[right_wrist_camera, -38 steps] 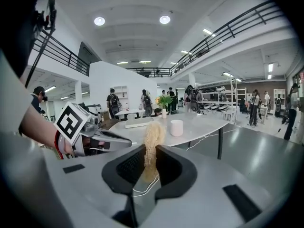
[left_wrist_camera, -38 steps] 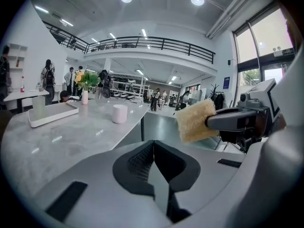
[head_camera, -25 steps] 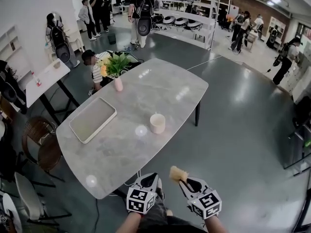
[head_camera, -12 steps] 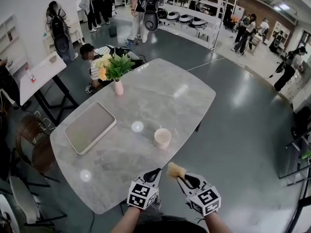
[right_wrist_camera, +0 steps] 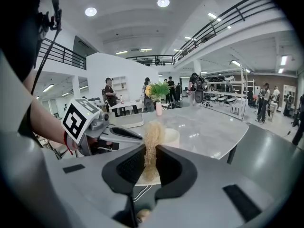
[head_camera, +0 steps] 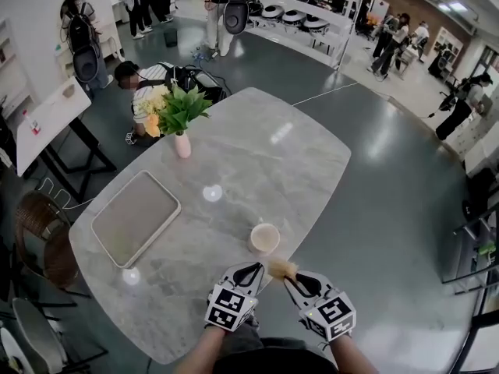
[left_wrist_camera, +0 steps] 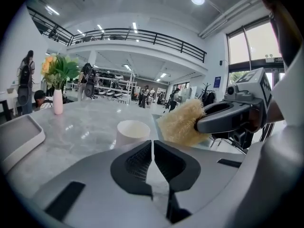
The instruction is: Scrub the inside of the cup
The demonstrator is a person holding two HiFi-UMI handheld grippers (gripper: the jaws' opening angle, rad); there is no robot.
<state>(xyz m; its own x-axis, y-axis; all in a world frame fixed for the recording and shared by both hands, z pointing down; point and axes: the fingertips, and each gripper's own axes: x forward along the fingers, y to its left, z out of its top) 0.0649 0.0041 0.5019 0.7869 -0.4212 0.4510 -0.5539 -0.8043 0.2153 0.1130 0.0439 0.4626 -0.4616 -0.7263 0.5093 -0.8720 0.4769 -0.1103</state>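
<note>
Standing upright, the cup opens straight upward.

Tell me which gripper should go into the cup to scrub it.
Right. The right gripper is shut on the fibrous scrubber, which sits just short of the cup. The left gripper is shut and empty, so at most it could probably steady the cup.

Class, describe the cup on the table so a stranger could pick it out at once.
Start at the long grey marble table. Near its edge closest to the viewer stands the cup. It is small, cream, round and open-topped, unlike the flat rectangular tray and the pink flower vase.
</note>
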